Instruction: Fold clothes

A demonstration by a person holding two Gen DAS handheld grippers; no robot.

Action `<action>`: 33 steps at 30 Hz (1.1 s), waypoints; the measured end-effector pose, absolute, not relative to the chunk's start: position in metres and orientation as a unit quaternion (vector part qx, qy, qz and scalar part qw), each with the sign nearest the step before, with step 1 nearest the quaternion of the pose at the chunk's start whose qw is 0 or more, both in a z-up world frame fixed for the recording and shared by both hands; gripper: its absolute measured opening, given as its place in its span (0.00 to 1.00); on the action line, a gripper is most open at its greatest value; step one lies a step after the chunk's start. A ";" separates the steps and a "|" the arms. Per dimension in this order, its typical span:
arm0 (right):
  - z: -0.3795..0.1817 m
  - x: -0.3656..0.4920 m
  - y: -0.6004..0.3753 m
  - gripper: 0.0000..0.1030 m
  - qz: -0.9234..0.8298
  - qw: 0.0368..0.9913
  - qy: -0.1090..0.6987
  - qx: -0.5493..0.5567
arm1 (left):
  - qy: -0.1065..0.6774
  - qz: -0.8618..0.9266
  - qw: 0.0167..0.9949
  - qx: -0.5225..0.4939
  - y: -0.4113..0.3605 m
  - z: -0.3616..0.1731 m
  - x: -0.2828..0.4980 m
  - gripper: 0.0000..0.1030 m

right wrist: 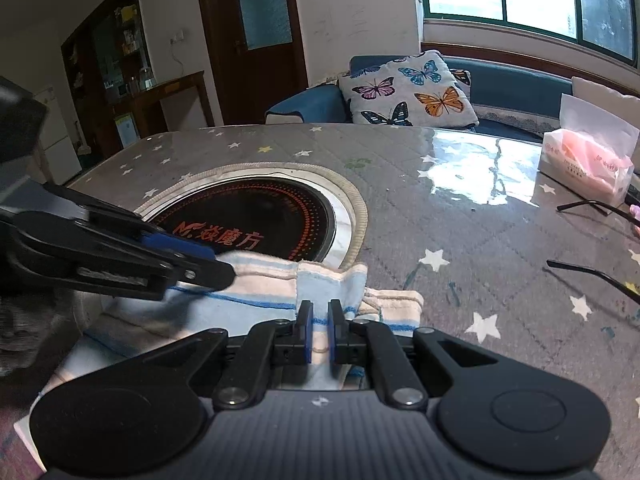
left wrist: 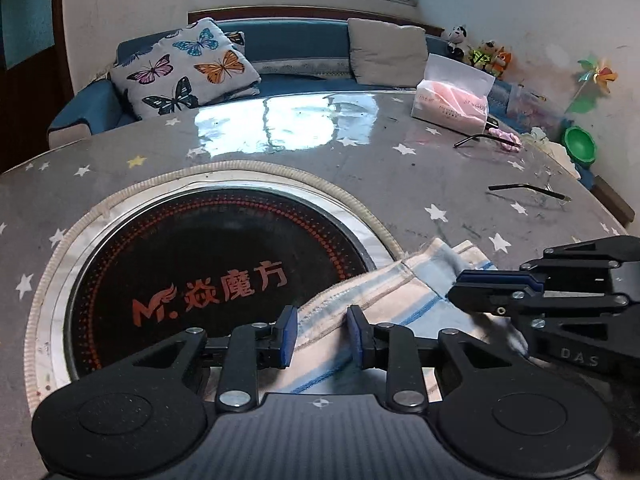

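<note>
Handling: striped cloth (left wrist: 384,300) soft, light, limp; take by hemmed edge.
Place: table (left wrist: 320,152), overlapping round cooktop (left wrist: 192,264).
Right tongs (right wrist: 320,330): clamped on cloth fold.
Left tongs (left wrist: 322,334): apart, straddling cloth edge.

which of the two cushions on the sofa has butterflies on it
The butterfly cushion at the sofa's left end in the left wrist view, printed with coloured butterflies on white. The other, the plain cushion further right, is beige with no print.

left gripper (left wrist: 322,334) jaws parted, angled down; right gripper (right wrist: 320,330) jaws pinched
</note>
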State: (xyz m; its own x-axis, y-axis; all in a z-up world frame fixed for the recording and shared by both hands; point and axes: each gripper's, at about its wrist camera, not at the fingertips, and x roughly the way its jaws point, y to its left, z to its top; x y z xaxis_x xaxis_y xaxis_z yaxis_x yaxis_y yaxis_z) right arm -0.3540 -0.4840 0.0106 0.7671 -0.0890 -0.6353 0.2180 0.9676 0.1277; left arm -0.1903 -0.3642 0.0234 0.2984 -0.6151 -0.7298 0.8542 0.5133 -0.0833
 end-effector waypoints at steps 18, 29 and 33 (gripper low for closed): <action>0.030 -0.400 -0.355 0.22 0.100 0.938 0.333 -0.001 | 0.344 -0.512 0.768 0.173 -0.356 0.047 -0.225 0.29; 0.016 -0.419 -0.312 0.22 0.117 0.938 0.322 -0.048 | 0.357 -0.512 0.759 0.187 -0.365 0.030 -0.231 0.29; 0.026 -0.438 -0.333 0.22 0.076 0.948 0.309 -0.007 | 0.348 -0.514 0.763 0.178 -0.354 0.037 -0.235 0.29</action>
